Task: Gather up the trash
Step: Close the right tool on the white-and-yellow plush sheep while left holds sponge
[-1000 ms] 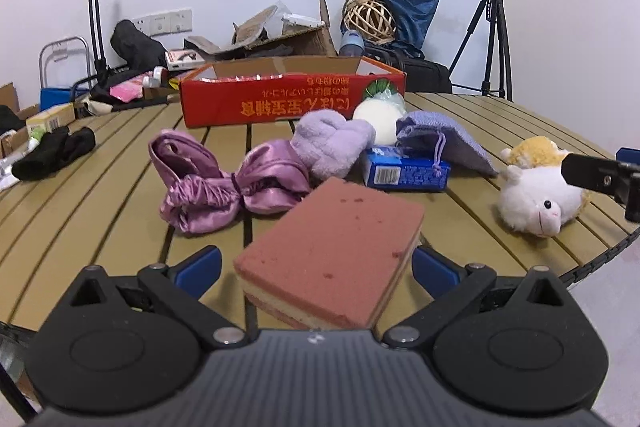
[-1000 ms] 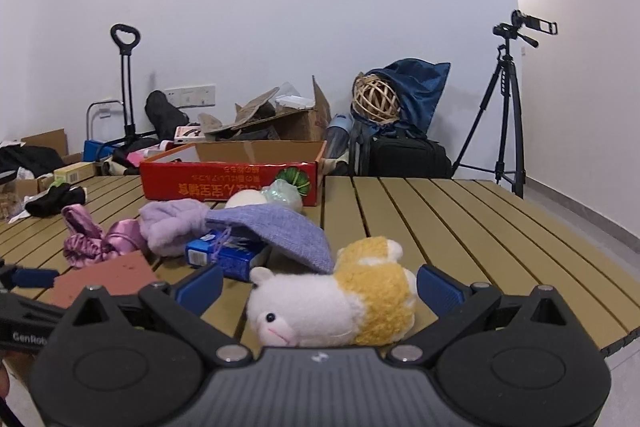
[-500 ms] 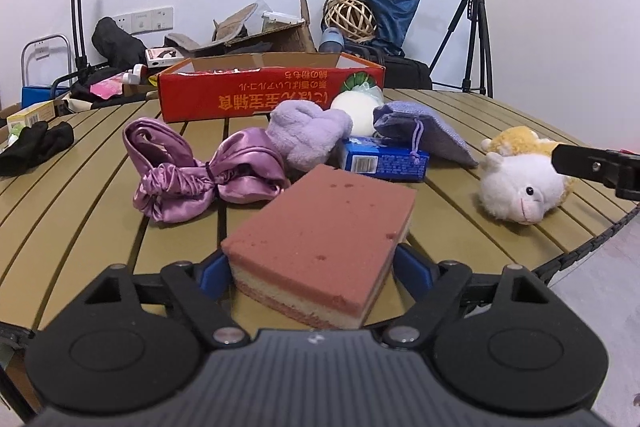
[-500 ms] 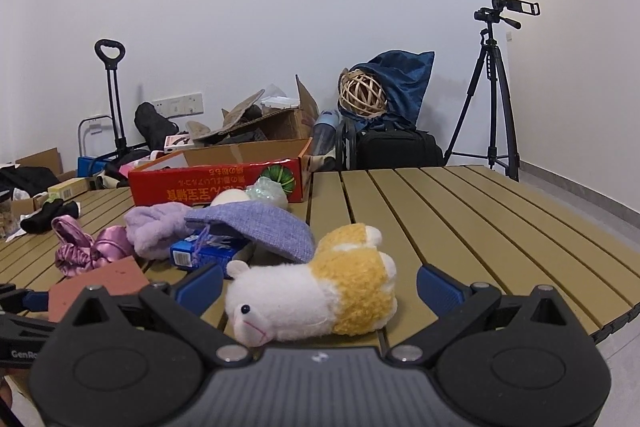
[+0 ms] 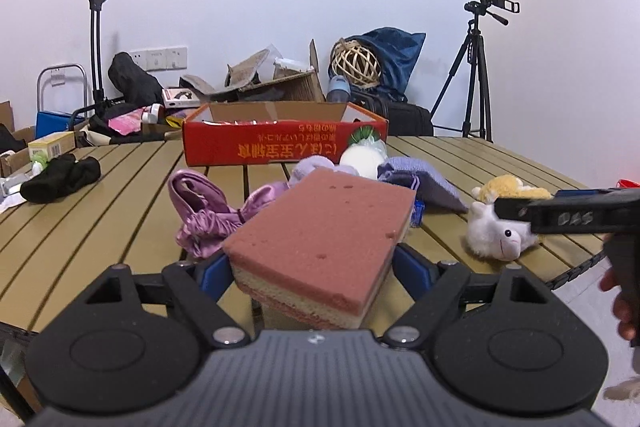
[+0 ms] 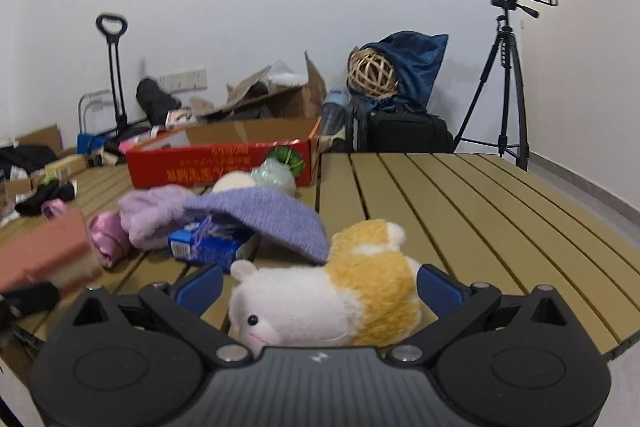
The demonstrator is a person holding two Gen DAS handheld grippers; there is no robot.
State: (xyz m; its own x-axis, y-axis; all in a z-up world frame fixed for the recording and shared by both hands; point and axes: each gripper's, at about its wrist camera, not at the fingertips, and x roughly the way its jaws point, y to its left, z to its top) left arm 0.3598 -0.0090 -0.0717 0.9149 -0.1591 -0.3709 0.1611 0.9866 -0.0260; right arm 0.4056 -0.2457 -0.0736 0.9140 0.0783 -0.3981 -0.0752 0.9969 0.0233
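— Since a second ago? Left gripper [image 5: 314, 269] closed on the sponge [image 5: 322, 239], lifting it off the table [image 5: 100, 211].
— Right gripper [image 6: 318, 285]?
— Spread wide around the plush [image 6: 336, 297], not squeezing.

Left tongs [image 5: 316, 269] clamped on a pink-topped sponge [image 5: 326, 241], blue pads pressing both long sides; sponge lifted clear of the slatted worktop [image 5: 100, 207] and tilted up toward the lens. Behind it on the worktop: purple satin scrunchie [image 5: 208, 213], fluffy lilac cloth [image 5: 316, 165], lavender knit pouch [image 5: 424, 183], white ball [image 5: 362, 159], and a red cardboard box [image 5: 284, 143] with its top open. Black cloth [image 5: 60, 179] lies far left. White and yellow plush toy [image 5: 496, 223] near the right edge, one finger of the right tongs [image 5: 560, 213] reaching in front of it. Fingertips show at the right border. Tripod with camera [image 5: 480, 67] by the wall.
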